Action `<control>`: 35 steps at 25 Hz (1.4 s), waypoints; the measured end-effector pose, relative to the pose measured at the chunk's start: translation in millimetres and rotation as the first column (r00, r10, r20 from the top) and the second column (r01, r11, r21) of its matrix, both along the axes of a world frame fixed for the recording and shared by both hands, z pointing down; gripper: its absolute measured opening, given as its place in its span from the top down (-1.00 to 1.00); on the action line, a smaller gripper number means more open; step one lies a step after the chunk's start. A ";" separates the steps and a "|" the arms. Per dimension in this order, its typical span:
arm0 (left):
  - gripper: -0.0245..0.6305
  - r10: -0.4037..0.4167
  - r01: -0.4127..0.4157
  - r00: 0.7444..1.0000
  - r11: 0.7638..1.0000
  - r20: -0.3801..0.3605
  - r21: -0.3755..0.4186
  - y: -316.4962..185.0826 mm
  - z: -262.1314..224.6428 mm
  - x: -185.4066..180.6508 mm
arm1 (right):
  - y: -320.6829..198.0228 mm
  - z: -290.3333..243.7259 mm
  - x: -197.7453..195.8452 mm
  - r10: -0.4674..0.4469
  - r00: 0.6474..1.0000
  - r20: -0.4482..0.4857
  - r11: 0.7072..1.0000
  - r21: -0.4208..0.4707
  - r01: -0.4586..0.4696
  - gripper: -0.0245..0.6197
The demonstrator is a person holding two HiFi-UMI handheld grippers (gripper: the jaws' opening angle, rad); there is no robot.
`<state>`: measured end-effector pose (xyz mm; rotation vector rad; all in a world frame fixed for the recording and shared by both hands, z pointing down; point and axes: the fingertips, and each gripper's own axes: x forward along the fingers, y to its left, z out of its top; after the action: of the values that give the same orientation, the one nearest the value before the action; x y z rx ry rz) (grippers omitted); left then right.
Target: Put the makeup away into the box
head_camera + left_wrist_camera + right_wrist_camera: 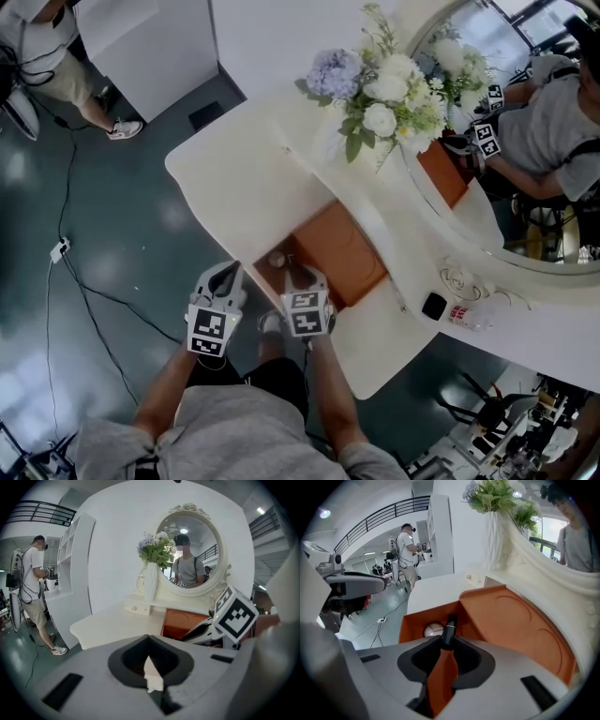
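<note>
An orange box (281, 281) stands open on the white vanity table (244, 178), its lid (345, 246) laid back toward the mirror. A round compact (433, 629) lies inside the box (412, 620). My right gripper (446, 645) is shut on a slim black makeup tube (450, 627), which hangs over the box's inside. In the head view this right gripper (302, 277) is at the box's near edge. My left gripper (223, 274) hovers just left of the box over bare tabletop. In its own view the left gripper (151, 662) shows a narrow gap between its jaws, with nothing in it.
A white vase of flowers (380, 94) and an oval mirror (525, 141) stand behind the box. A small black item (434, 306) and a clear bottle (469, 316) lie at the table's right. A person (33, 588) stands by shelves at the left. A cable (61, 248) runs over the floor.
</note>
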<state>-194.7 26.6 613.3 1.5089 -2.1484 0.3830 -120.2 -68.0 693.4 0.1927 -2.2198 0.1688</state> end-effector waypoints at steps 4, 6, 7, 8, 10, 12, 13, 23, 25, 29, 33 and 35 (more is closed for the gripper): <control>0.93 -0.007 0.007 1.000 1.000 -0.007 -0.012 3.9 5.1 -0.5 | -1.7 9.0 -2.0 -0.007 1.000 -0.019 1.000 0.013 0.007 0.62; 0.93 -0.010 0.009 1.000 1.000 -0.010 -0.017 5.6 6.9 0.1 | -2.5 11.9 -1.7 -0.004 1.000 -0.028 1.000 0.020 0.005 0.62; 0.93 -0.010 0.010 1.000 1.000 -0.011 -0.019 6.2 7.7 0.2 | -3.0 12.9 -1.9 -0.003 1.000 -0.030 1.000 0.024 0.003 0.62; 0.93 -0.009 0.009 1.000 1.000 -0.011 -0.021 6.8 8.4 0.4 | -3.4 13.8 -2.3 -0.002 1.000 -0.031 1.000 0.025 0.002 0.62; 0.93 -0.008 0.007 1.000 1.000 -0.012 -0.024 7.6 9.4 0.8 | -3.7 15.6 -3.3 -0.001 0.999 -0.033 1.000 0.020 0.002 0.62; 0.93 -0.005 0.005 1.000 1.000 -0.012 -0.024 8.0 9.6 1.0 | -3.8 16.8 -4.4 -0.002 0.999 -0.037 1.000 0.015 0.003 0.62; 0.93 -0.004 0.004 1.000 1.000 -0.012 -0.024 8.3 9.6 0.8 | -3.7 17.5 -4.7 -0.003 0.999 -0.043 1.000 0.015 0.004 0.62; 0.93 0.000 0.000 1.000 1.000 -0.009 -0.020 10.4 6.8 0.3 | 2.6 22.0 -4.9 0.002 0.999 -0.053 0.999 -0.034 -0.004 0.35; 0.93 0.001 -0.001 1.000 1.000 -0.006 -0.020 10.9 6.2 0.0 | 3.1 22.1 -4.8 0.006 0.999 -0.052 0.999 -0.040 -0.008 0.34; 0.93 0.006 -0.006 1.000 1.000 0.001 -0.015 11.2 1.9 -0.3 | 2.3 17.2 -4.3 0.013 0.999 -0.047 1.000 -0.027 -0.015 0.33; 0.93 0.029 -0.029 0.999 1.000 0.015 0.001 6.1 -7.9 -0.7 | 0.0 0.9 -5.8 0.031 0.999 -0.020 1.000 -0.002 -0.032 0.33; 0.93 0.047 -0.047 0.999 0.999 0.026 0.012 0.8 -15.0 0.0 | -1.9 -10.9 -6.1 0.044 0.999 0.010 0.999 0.010 -0.044 0.33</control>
<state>-194.7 27.3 598.2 1.5724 -2.1417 0.4076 -126.3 -70.0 682.5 0.2473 -2.2272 0.1827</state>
